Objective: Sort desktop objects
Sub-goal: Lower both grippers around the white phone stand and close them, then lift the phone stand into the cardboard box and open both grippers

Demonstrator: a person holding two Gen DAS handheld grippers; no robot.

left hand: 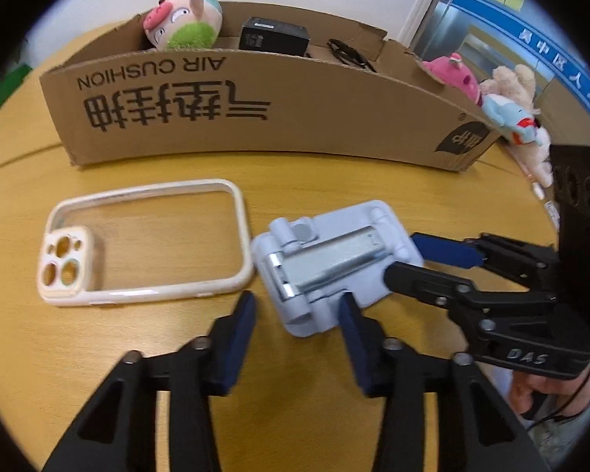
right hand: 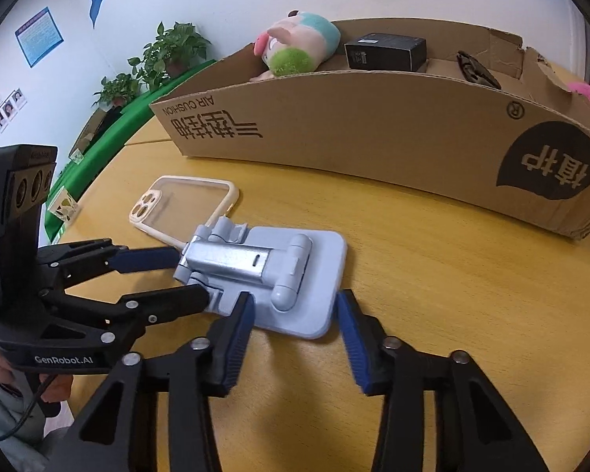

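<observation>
A light blue folding phone stand (left hand: 330, 263) (right hand: 271, 279) lies flat on the wooden table. My left gripper (left hand: 299, 306) (right hand: 181, 271) is open, with its fingers on either side of one end of the stand. My right gripper (right hand: 295, 306) (left hand: 405, 251) is open at the stand's other end. A clear phone case with a cream rim (left hand: 145, 242) (right hand: 185, 204) lies just left of the stand. A long cardboard box (left hand: 255, 110) (right hand: 373, 145) stands behind both.
The box holds a pig plush (left hand: 185, 19) (right hand: 295, 49), a black box (left hand: 273, 37) (right hand: 385, 53) and a black round item (left hand: 350, 55) (right hand: 476, 69). Plush toys (left hand: 507, 94) lie past the box's right end. Potted plants (right hand: 165, 55) stand beyond the table.
</observation>
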